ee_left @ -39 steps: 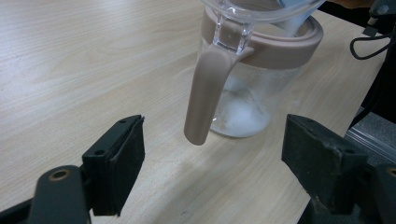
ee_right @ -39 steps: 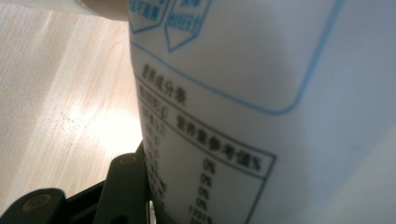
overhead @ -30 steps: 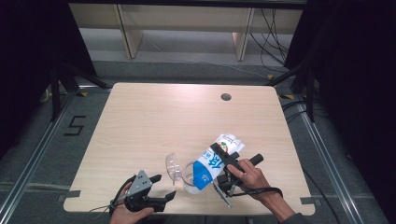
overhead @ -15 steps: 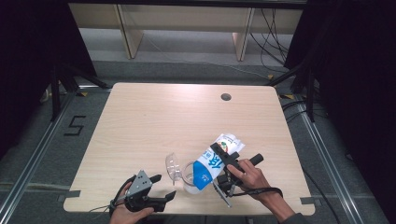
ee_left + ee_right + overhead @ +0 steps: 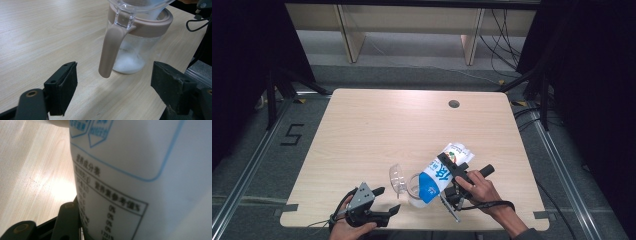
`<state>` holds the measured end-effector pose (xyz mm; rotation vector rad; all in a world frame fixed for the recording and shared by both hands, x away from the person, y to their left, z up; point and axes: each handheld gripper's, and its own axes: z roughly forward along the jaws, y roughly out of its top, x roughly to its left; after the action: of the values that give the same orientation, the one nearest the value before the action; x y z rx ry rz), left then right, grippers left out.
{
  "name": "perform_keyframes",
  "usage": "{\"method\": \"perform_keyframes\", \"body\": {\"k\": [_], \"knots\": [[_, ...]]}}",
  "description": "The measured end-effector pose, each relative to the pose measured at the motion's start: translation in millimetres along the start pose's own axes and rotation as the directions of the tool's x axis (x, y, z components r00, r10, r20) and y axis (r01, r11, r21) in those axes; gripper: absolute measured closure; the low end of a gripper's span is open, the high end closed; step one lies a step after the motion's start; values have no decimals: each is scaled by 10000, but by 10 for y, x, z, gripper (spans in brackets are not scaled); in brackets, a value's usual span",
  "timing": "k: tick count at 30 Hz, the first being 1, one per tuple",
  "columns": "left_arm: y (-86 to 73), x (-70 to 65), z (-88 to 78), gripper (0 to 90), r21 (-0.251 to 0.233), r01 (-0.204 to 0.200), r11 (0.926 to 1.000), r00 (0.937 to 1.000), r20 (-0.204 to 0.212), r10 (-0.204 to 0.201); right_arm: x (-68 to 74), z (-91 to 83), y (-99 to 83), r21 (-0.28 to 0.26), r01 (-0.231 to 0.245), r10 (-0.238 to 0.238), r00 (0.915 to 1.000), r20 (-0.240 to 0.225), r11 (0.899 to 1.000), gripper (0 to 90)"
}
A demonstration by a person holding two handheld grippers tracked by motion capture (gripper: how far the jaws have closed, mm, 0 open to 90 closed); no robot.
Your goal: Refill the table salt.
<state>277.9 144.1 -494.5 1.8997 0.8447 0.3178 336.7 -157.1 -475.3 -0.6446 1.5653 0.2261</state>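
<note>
A clear jar [image 5: 132,50] with a taupe handle [image 5: 110,52] stands on the table [image 5: 37,30] beyond the wide-apart claw [image 5: 113,87].

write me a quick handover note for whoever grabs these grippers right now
Right gripper: shut on the white and blue bag, tipped with its lower end at the mouth of the clear jar.
Left gripper: open, holding nothing, near the table's front edge, jaws either side of the jar's beige handle but apart from it.
Jar: upright near the front edge, beige rim, clear flip lid open, a little white powder at the bottom.
Done: pouring seems begun.
Left: probably finish the pour, set the bag down, close the lid. Steadying the jar by its handle may help.
</note>
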Motion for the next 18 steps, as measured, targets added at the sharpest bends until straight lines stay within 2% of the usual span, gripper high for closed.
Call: {"method": "perform_keyframes", "body": {"k": [3,4,5,6,10,12,13,14,15,18], "knots": [[0,0,-1,210,0,-2,10000,10000,2,2,0,-2,2,9,57,-57,10000,27,10000,525],[-1,4,3,209,-37,8,10000,10000,70,-7,18,-6,0,107,-209,209,9998,-46,9997,526],[-1,4,3,209,-39,16,10000,10000,60,-16,18,-6,0,107,-209,209,9998,-46,9997,526],[-1,3,3,209,-44,31,10000,10000,64,-31,-1,-1,1,26,56,-56,10000,14,10000,528],[-1,5,2,209,-41,7,10000,10000,65,-6,-1,1,-1,29,71,-71,10000,8,10000,528],[-5,-5,7,209,-59,221,9997,9997,45,-221,-3,1,-3,44,63,-63,10000,1,10000,528],[-1,5,2,209,-44,-7,10000,10000,64,7,-3,1,-4,46,68,-68,10000,1,10000,528],[-1,3,2,209,-45,14,10000,10000,57,-13,-2,0,-5,52,63,-63,10000,5,10000,528],[-1,3,2,209,-43,5,10000,10000,55,-5,13,-6,-7,173,-148,149,9999,-52,9997,528],[-2,2,2,209,-50,-1,10000,10000,63,1,15,-6,-5,186,-138,139,9999,-43,9997,528]]}}
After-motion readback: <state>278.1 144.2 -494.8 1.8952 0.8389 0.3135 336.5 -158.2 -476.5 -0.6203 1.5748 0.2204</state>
